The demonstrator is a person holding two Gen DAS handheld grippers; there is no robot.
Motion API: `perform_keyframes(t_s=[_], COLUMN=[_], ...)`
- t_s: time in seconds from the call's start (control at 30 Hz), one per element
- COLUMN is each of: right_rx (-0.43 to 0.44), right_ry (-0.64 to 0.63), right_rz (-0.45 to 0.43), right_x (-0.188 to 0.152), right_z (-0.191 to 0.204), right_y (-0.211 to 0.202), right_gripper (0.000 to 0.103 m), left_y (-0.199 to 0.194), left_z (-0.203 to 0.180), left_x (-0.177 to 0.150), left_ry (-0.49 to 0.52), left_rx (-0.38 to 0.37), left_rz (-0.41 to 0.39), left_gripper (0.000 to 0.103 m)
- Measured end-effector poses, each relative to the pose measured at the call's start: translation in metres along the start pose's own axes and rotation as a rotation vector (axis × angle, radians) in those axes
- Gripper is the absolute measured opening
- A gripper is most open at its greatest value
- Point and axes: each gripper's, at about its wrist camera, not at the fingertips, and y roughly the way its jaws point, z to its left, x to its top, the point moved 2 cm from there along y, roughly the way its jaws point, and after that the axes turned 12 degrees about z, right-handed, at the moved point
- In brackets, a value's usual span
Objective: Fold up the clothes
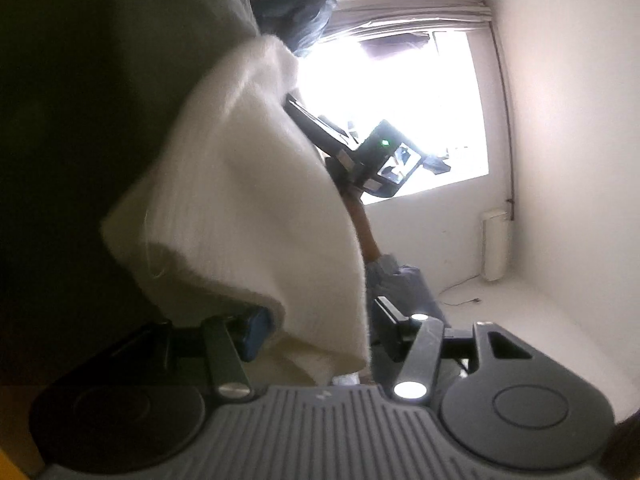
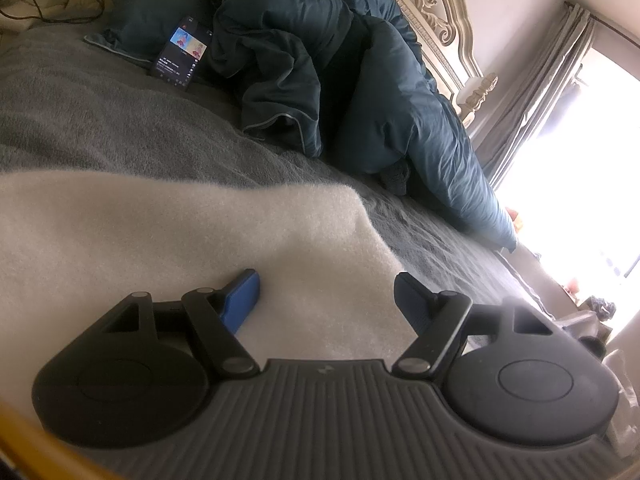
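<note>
Two grippers work a fuzzy white garment [image 2: 168,240] spread over the grey fleece blanket [image 2: 100,120] on the bed. Right gripper [image 2: 326,294] hovers with fingers wide, blue pads over the soft cloth. Left gripper [image 1: 320,328] stands open too, a thick fold of the garment [image 1: 240,200] draped between its fingers. Rumpled teal duvet [image 2: 340,72] and a lit phone [image 2: 180,54] lie beyond.

free: grey bedspread [image 2: 120,120] | blocked: heaped duvet [image 2: 320,60], phone [image 2: 180,54] near headboard
</note>
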Motion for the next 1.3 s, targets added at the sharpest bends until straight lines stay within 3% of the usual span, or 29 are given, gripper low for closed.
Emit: perform_keyframes(t_s=[0.03,0.13,0.17,0.2,0.23,0.27,0.37,0.47,0.53,0.6,0.63,0.7,0.8,0.87,0.97,1.07,1.13,1.17,1.23,1.3], right_rx=[0.001,-0.003,-0.004,-0.005,-0.007,-0.015,-0.046,-0.063,-0.078,-0.104,-0.115,-0.13,-0.127,-0.125,-0.121,-0.122,-0.121,-0.12,-0.116,-0.111], right_ry=[0.002,-0.003,-0.002,-0.001,0.001,-0.004,-0.036,-0.047,-0.055,-0.072,-0.08,-0.093,-0.089,-0.089,-0.085,-0.085,-0.084,-0.083,-0.08,-0.074], right_rz=[-0.001,0.001,-0.001,-0.003,-0.005,-0.009,-0.018,-0.026,-0.033,-0.042,-0.046,-0.051,-0.052,-0.053,-0.055,-0.054,-0.054,-0.053,-0.054,-0.056], right_x=[0.0,0.0,0.0,-0.001,-0.001,-0.002,-0.003,-0.003,-0.004,-0.004,-0.004,-0.004,-0.004,-0.004,-0.004,-0.004,-0.004,-0.004,-0.004,-0.004], right_z=[0.0,0.0,0.0,0.001,0.001,0.002,0.008,0.01,0.012,0.016,0.017,0.02,0.018,0.017,0.016,0.016,0.017,0.017,0.016,0.016], right_y=[0.0,0.0,0.0,0.0,0.0,-0.001,-0.002,-0.003,-0.004,-0.005,-0.005,-0.005,-0.005,-0.005,-0.005,-0.005,-0.005,-0.005,-0.005,-0.005], right_gripper=[0.074,0.074,0.074,0.074,0.074,0.074,0.075,0.075,0.075,0.075,0.075,0.075,0.075,0.075,0.075,0.075,0.075,0.075,0.075,0.075], left_y=[0.003,-0.002,-0.003,-0.004,-0.003,-0.001,-0.017,-0.054,-0.08,-0.094,-0.093,-0.09,-0.097,-0.105,-0.097,-0.084,-0.092,-0.104,-0.134,-0.143], left_z=[0.007,0.018,0.015,0.009,0.005,0.001,0.0,0.001,0.004,0.006,0.006,0.005,-0.015,-0.031,-0.065,-0.077,-0.066,-0.057,-0.035,-0.019], left_x=[0.0,-0.001,0.001,0.004,0.006,0.009,0.005,0.003,0.005,0.009,0.008,0.002,-0.018,-0.026,-0.008,0.014,0.022,0.025,0.026,0.031], left_ry=[-0.037,-0.081,-0.059,-0.017,0.011,0.029,-0.022,-0.059,-0.068,-0.068,-0.072,-0.094,-0.022,0.029,0.162,0.262,0.239,0.223,0.201,0.169], left_rx=[0.024,-0.009,-0.031,-0.061,-0.084,-0.101,-0.264,-0.259,-0.12,0.189,0.262,0.262,0.411,0.43,0.402,0.469,0.502,0.521,0.564,0.51], left_rz=[0.014,-0.011,-0.02,-0.024,-0.017,-0.001,0.018,-0.031,-0.038,-0.017,0.003,0.033,0.078,0.074,-0.022,-0.101,-0.13,-0.134,-0.127,-0.078], left_gripper=[0.047,0.039,0.039,0.033,0.005,0.007,0.006,0.003,0.003,0.003,0.002,0.002,0.004,0.004,0.009,0.016,0.043,0.051,0.055,0.053])
